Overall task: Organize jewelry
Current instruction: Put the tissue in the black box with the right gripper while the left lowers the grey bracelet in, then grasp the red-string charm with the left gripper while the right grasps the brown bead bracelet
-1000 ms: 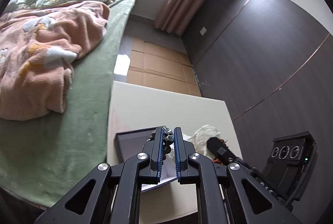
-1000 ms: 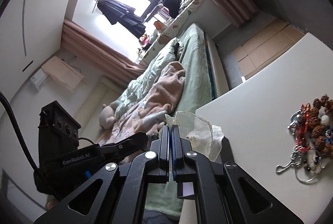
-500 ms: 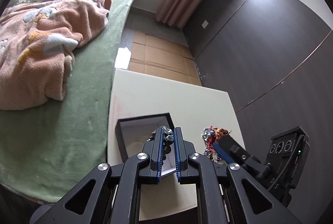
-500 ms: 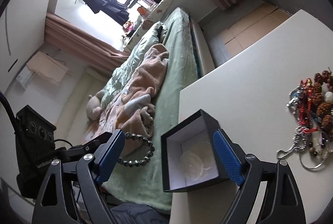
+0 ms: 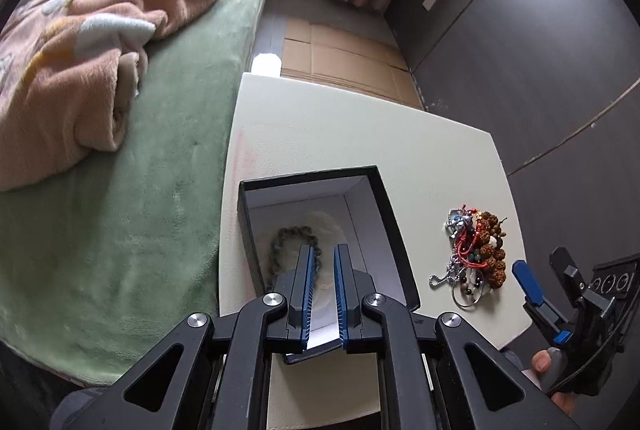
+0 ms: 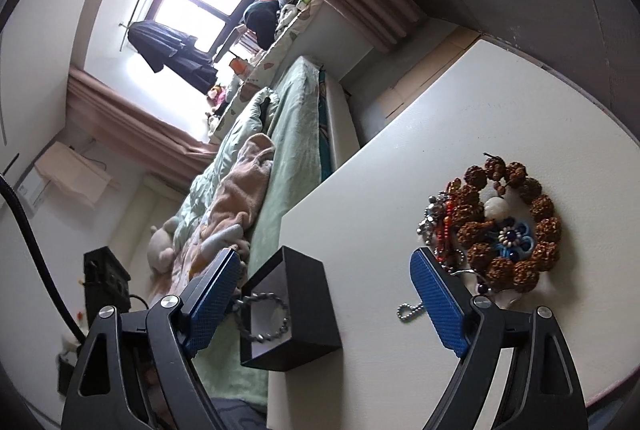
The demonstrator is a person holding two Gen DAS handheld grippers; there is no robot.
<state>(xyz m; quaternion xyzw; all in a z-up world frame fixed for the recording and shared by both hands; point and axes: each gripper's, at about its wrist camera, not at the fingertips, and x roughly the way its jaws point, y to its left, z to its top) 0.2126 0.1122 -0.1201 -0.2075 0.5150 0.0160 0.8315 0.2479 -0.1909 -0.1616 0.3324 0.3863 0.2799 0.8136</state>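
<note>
A black box (image 5: 390, 218) with a white inside stands on the white table (image 5: 360, 134). A grey bead bracelet (image 5: 280, 246) lies in the box; it also shows in the right wrist view (image 6: 262, 314). My left gripper (image 5: 323, 294) is above the box, its jaws a small gap apart and empty. A pile of jewelry (image 5: 478, 254) with a brown bead bracelet (image 6: 516, 226) lies to the right of the box. My right gripper (image 6: 324, 306) is wide open and empty, near the pile; it shows in the left wrist view (image 5: 540, 282).
A bed with a green sheet (image 5: 152, 158) and a pink blanket (image 5: 80, 42) runs along the table's left edge. A dark wall (image 5: 540, 50) stands to the right. Cardboard (image 5: 340, 58) covers the floor beyond the table.
The left gripper let the grey bracelet drop into the box and opened slightly. The right gripper opened wide, released a sheer pouch and moved right toward the jewelry pile.
</note>
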